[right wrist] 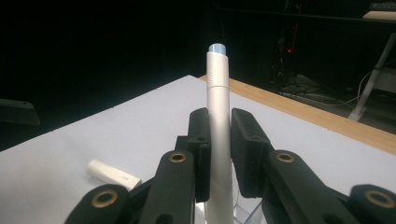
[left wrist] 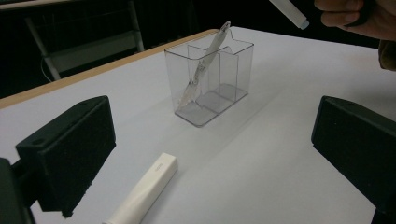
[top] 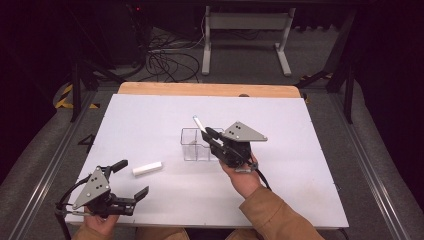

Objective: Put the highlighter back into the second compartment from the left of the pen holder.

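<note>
The white pen (right wrist: 218, 121) stands clamped between the right tool's (right wrist: 219, 154) jaws, above the clear organizer (top: 196, 144) mid-surface. The left tool (top: 131, 180) gapes wide, empty, near the surface's near-left corner.

White-topped table (top: 150, 115) with a wooden far edge. Near its centre stands a clear divided holder (top: 196, 145); a white cap (top: 148, 168) lies near-left of the holder, apart.

A lab-like test room: white table (top: 150, 115) ringed by dark curtains, floor cables (top: 167, 62) and metal frame legs (top: 245, 35)
</note>
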Available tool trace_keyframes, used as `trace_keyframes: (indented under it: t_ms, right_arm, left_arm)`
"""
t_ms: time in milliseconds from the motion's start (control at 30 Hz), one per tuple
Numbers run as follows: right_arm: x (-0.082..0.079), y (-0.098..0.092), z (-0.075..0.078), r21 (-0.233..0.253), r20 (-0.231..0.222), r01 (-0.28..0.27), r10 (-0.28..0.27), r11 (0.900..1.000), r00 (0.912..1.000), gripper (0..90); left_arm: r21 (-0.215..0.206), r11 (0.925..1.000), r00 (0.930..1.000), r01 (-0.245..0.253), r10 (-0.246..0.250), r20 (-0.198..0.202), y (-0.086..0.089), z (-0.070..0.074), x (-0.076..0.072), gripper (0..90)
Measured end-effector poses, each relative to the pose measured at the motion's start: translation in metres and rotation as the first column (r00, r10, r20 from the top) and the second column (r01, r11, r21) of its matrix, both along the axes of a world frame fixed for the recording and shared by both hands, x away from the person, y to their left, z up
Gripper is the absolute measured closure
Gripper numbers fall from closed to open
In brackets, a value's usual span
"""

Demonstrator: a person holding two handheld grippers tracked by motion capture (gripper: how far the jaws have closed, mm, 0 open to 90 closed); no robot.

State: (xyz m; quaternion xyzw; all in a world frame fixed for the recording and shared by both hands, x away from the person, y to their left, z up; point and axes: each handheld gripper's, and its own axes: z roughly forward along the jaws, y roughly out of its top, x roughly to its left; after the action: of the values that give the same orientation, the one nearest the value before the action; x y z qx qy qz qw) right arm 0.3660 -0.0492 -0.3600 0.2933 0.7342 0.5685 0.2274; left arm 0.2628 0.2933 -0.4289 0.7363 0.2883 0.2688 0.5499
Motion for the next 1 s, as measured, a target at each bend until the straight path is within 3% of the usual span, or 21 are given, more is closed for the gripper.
trace_keyframes:
  t_ms: [200, 533, 1000]
  right_arm:
    - [0.010, 0.006, 0.002, -0.001, 0.012, 0.011, -0.011, 1.000, 0.9999, 78.7]
    - [0.033, 0.012, 0.000, 0.006, -0.016, 0.037, -0.037, 0.999, 0.9992, 78.5]
    - [0.049, 0.027, -0.003, 0.006, -0.010, 0.049, -0.049, 0.999, 0.9988, 78.5]
  left_arm:
    - [0.001, 1.0000, 1.0000, 0.000, 0.000, 0.001, 0.000, 0.000, 0.000, 0.5]
    - [-0.001, 1.0000, 1.0000, 0.001, -0.001, 0.001, 0.001, 0.000, 0.000, 0.4]
    - [0.003, 1.0000, 1.0000, 0.001, -0.001, -0.001, 0.001, 0.000, 0.001, 0.5]
